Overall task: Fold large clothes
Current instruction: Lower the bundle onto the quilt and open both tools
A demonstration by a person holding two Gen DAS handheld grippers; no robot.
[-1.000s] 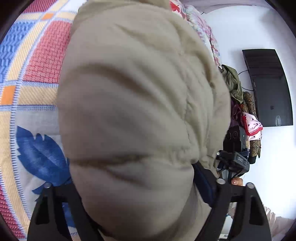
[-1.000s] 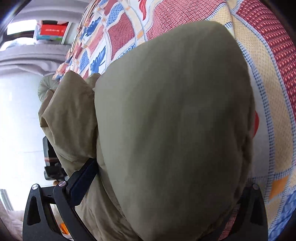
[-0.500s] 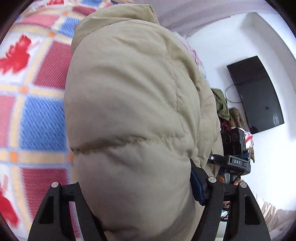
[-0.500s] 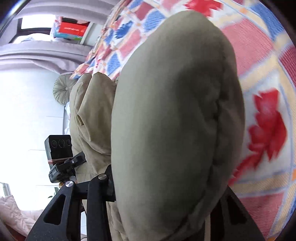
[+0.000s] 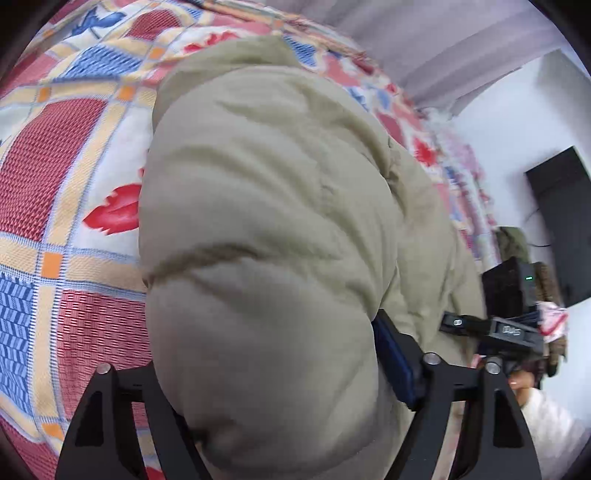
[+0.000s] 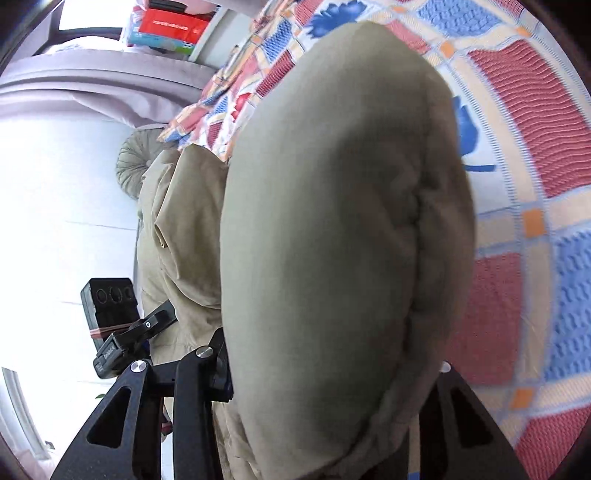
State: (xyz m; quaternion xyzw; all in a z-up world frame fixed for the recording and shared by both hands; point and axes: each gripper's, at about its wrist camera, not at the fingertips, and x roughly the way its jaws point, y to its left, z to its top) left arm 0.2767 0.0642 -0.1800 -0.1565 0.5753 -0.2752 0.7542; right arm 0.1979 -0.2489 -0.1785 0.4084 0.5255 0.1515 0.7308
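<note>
Patchwork bedspread [image 5: 74, 206], white walls, both jaws gripping puffy beige jacket [image 5: 258, 221], left jaws opening

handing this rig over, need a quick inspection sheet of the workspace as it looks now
surface: bed with a patchwork blanket, red, blue and cream squares
job's things: puffy beige jacket, bunched, held up over the blanket by both grippers
clutter: heap of clothes past the bed; red box on a shelf; round cushion
grippers: left gripper jaws opening, jacket fills the gap; right gripper shut on the jacket
cables: one thin cable on the wall beside the tv
surroundings: white walls, grey curtain
</note>
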